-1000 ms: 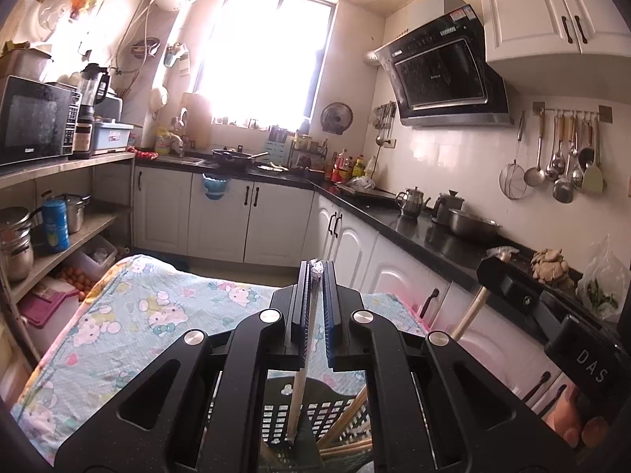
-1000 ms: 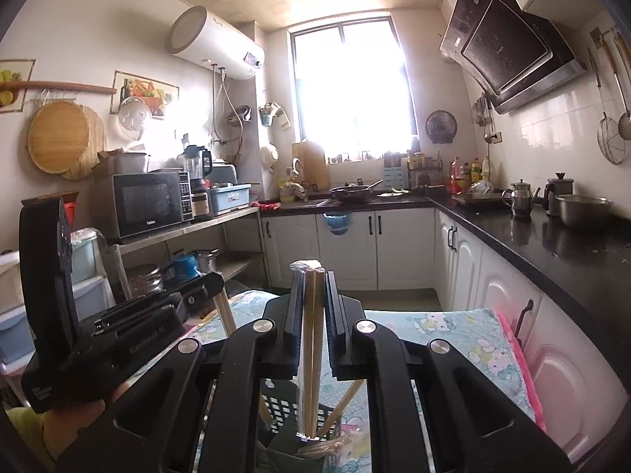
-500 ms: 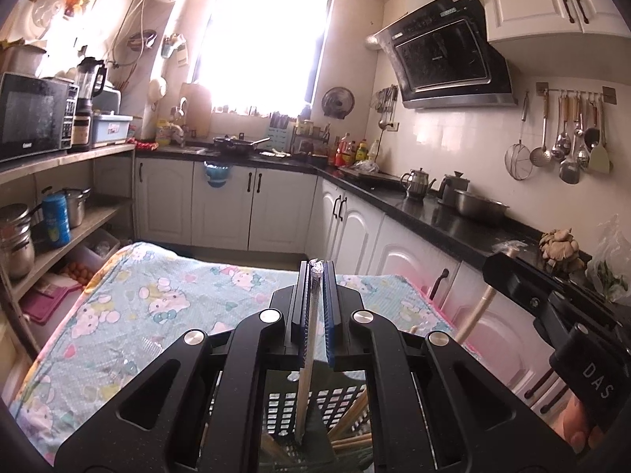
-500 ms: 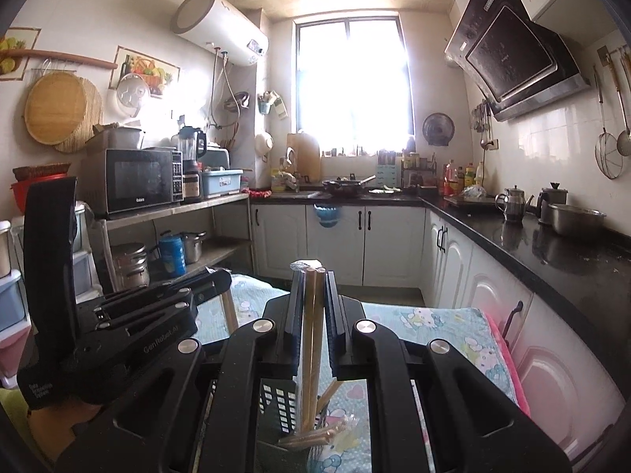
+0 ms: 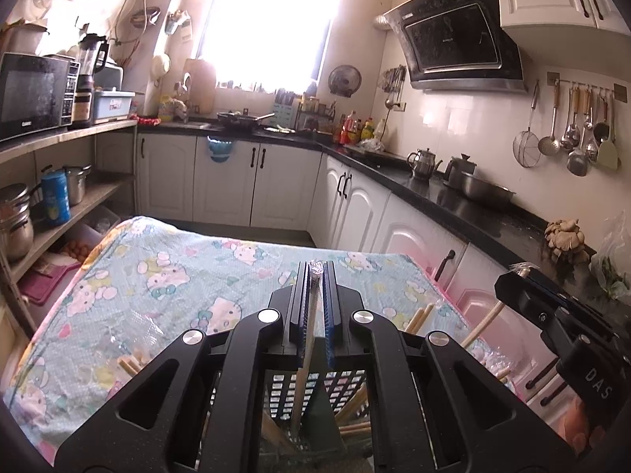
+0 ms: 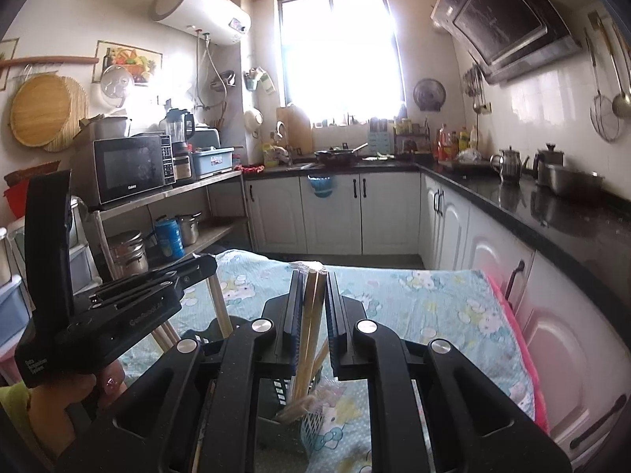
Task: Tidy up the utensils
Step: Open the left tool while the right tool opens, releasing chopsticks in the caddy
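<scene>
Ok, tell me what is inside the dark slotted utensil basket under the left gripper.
Inside the basket, several wooden chopsticks lean against its walls, and the wrapped pair in the left gripper reaches down into it. The gripper covers the basket's bottom.

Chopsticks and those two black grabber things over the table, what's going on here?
A person is sorting utensils with a handheld gripper in each hand. The left gripper is shut on a chopstick, its lower end down in the dark slotted basket on the cartoon-print tablecloth. The right gripper has its jaws shut on a wrapped pair of chopsticks above the same basket. More chopsticks already stand inside it.
</scene>
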Available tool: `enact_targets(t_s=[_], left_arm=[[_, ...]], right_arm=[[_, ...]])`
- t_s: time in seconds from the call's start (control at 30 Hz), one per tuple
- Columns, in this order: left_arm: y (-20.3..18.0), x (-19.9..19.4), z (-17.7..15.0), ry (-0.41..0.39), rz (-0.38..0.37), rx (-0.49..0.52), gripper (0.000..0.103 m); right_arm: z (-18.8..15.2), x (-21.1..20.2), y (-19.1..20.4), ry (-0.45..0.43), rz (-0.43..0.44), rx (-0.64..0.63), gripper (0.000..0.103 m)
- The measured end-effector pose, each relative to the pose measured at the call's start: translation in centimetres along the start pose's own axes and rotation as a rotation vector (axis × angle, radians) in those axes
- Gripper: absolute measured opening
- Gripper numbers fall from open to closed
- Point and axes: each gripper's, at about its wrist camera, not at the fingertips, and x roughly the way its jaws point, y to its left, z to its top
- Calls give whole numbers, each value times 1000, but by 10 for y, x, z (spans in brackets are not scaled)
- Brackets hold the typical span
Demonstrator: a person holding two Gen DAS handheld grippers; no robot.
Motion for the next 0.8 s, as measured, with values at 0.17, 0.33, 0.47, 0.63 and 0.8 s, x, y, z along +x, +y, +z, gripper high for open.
enact_targets(t_s=[0.17, 0.33, 0.47, 0.63, 0.8], left_arm=[[3, 2, -6, 19, 4, -9, 2], [5, 2, -9, 31, -2, -25, 2], [7, 0, -10, 33, 1, -26, 2], [8, -3, -11, 37, 0, -29, 2], [9, -7, -14, 41, -2, -31, 7]], right_arm=[[-6, -1, 0, 19, 5, 10, 12], [-10, -3, 0, 36, 15, 15, 12], [-9, -6, -1, 40, 13, 20, 23], [-10, -10, -4, 41, 9, 30, 24], [-14, -14, -8, 51, 9, 40, 26]])
